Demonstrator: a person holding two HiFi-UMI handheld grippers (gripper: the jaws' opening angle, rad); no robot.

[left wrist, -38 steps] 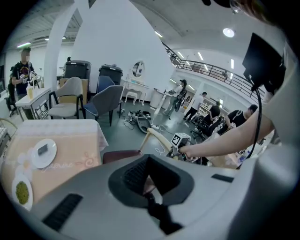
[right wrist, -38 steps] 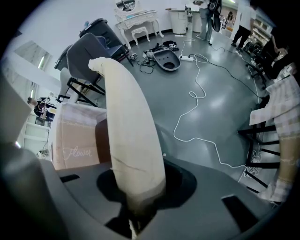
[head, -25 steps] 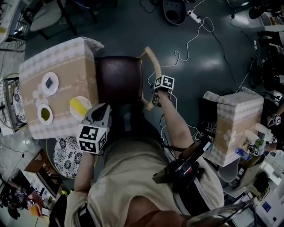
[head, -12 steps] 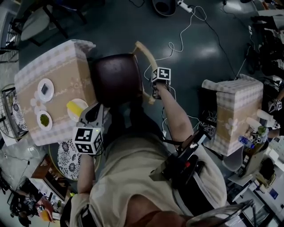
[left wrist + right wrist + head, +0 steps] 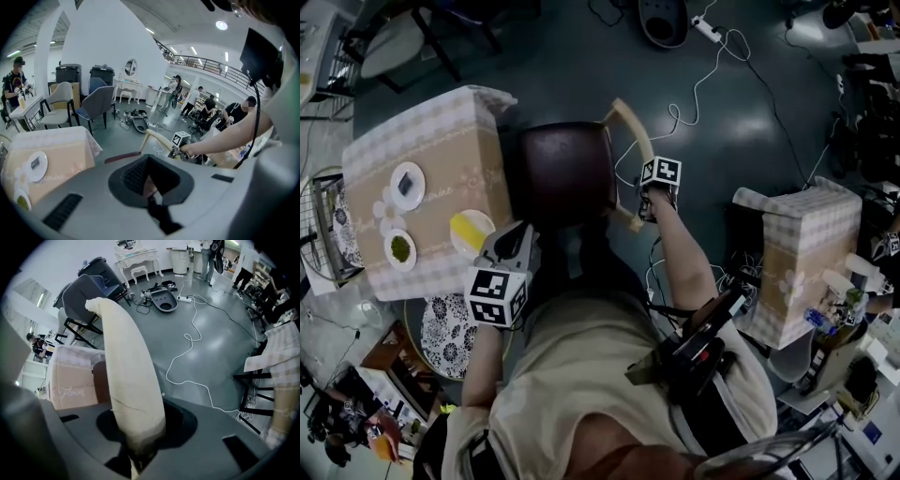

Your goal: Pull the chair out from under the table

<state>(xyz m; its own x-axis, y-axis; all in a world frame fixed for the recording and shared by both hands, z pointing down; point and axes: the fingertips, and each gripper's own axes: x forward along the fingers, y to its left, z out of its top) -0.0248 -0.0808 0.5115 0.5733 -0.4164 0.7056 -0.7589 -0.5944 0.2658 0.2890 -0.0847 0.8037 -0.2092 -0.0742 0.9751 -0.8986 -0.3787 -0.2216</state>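
- Right gripper (image 5: pixel 648 208) clamps the backrest (image 5: pixel 628 136): your pull handle.
- Chair (image 5: pixel 562 173) stands right of the table (image 5: pixel 441 150), seat edge against it.
- Left gripper (image 5: pixel 516 246) hangs closed, empty, clear of your pull.

The cloth-covered counter (image 5: pixel 441 141) carries three plates. A white plate (image 5: pixel 407 185) with a dark piece sits near its middle. A plate of something green (image 5: pixel 399 249) lies closer to the person's edge, and a yellow plate (image 5: pixel 472 232) sits at the edge beside the chair (image 5: pixel 562 173). The chair stands on the dark floor (image 5: pixel 769 122), where a white cable (image 5: pixel 166 371) trails.
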